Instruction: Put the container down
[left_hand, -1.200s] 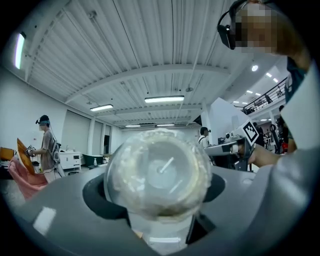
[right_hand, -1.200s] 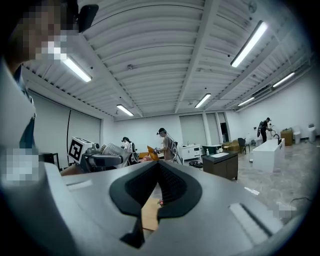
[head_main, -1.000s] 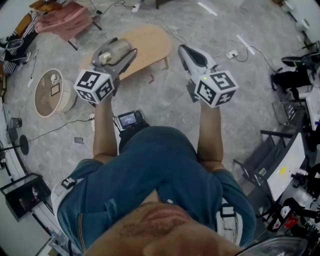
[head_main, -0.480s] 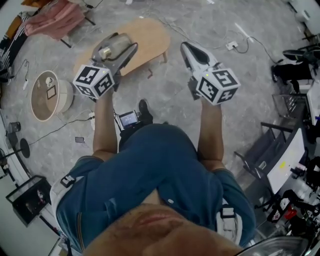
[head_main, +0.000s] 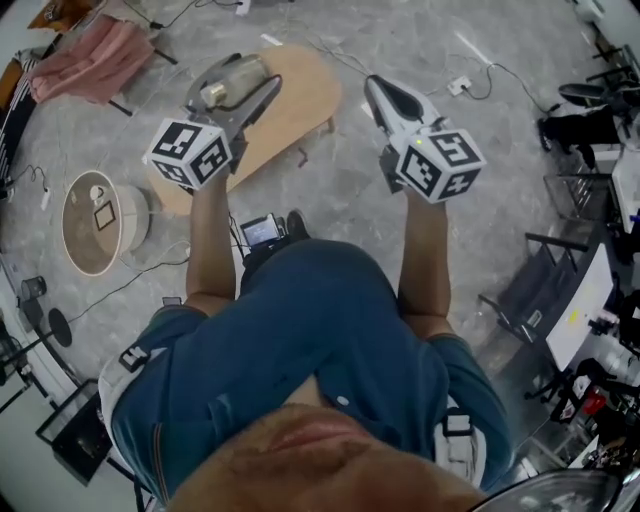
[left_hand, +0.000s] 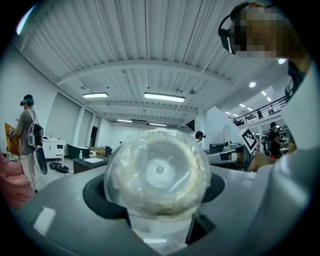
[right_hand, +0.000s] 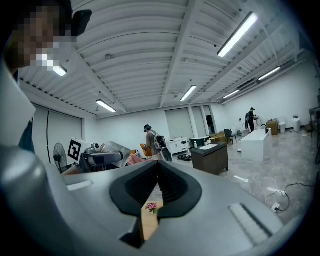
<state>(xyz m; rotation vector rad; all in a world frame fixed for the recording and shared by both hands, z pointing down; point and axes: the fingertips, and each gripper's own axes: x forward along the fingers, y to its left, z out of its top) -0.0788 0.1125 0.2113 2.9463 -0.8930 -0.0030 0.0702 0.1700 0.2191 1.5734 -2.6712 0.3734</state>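
My left gripper (head_main: 252, 78) has its fingers spread wide around the clear round plastic container (head_main: 230, 84), gripping it above the oval wooden tabletop (head_main: 300, 100) at upper left (not set down yet). The right gripper (head_main: 378, 88), fingers closed, carries nothing.

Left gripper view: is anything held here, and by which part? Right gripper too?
The left gripper clamps a clear container by the sides of its body, one round end toward the camera. The right gripper holds nothing.
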